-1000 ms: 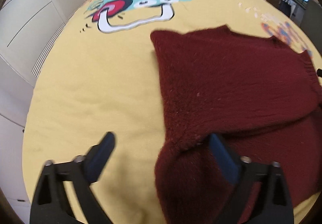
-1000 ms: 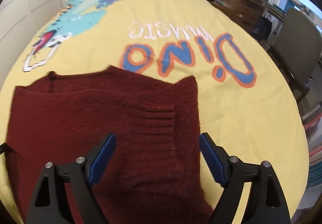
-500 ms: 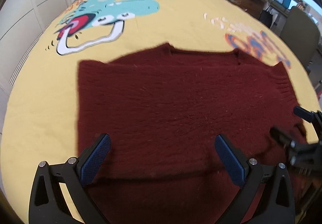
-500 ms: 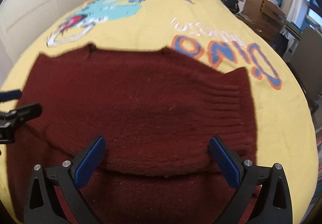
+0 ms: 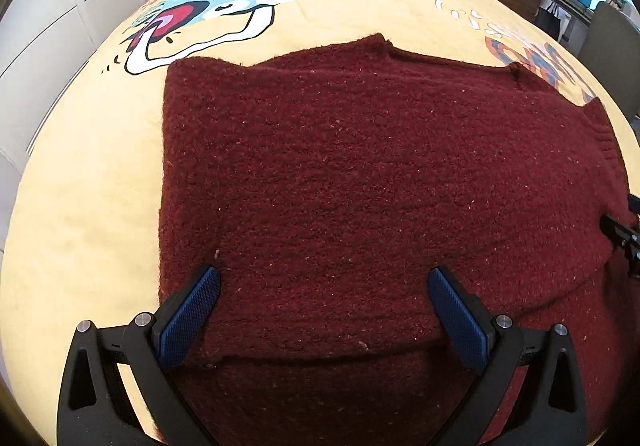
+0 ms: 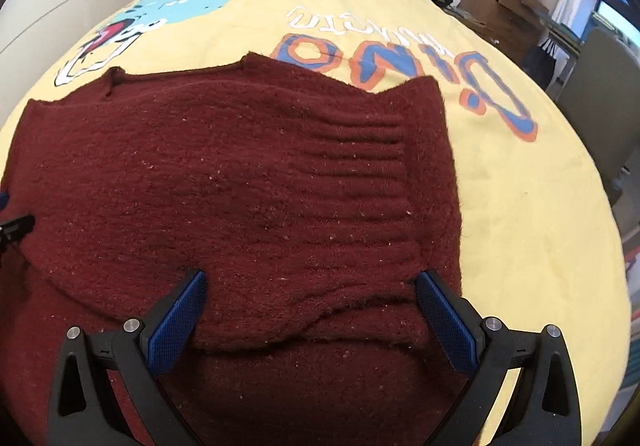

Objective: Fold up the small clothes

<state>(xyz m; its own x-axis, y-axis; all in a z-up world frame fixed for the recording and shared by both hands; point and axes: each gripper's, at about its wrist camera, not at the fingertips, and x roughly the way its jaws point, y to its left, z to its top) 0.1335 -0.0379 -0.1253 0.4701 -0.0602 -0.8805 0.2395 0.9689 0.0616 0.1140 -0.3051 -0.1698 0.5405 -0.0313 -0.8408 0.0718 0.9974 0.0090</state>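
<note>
Step in hand: judged as the approach for a further fold; one layer of the maroon knit sweater (image 5: pixel 360 185) already lies doubled over the part nearest the cameras.
Sweater location: flat on the yellow dinosaur-print bedspread (image 5: pixel 80 205), toward the near end of the bed, ribbed band (image 6: pixel 360 165) on its right side.
Left gripper (image 5: pixel 320 306): jaws spread wide over the near fold edge (image 5: pixel 320 356) at the sweater's left portion; nothing pinched.
Right gripper (image 6: pixel 308 306): jaws have just been opening and stand fully spread over the folded edge below the ribbed band; fabric lies beneath them, pads not pressing on it.
Next move, judged: lower both grippers to the fold edge, pinch both layers together, then carry that edge toward the far side evenly so the knit does not skew.
Count: sweaters, one; grippers, two; blue pads, four; bedspreads, one.
</note>
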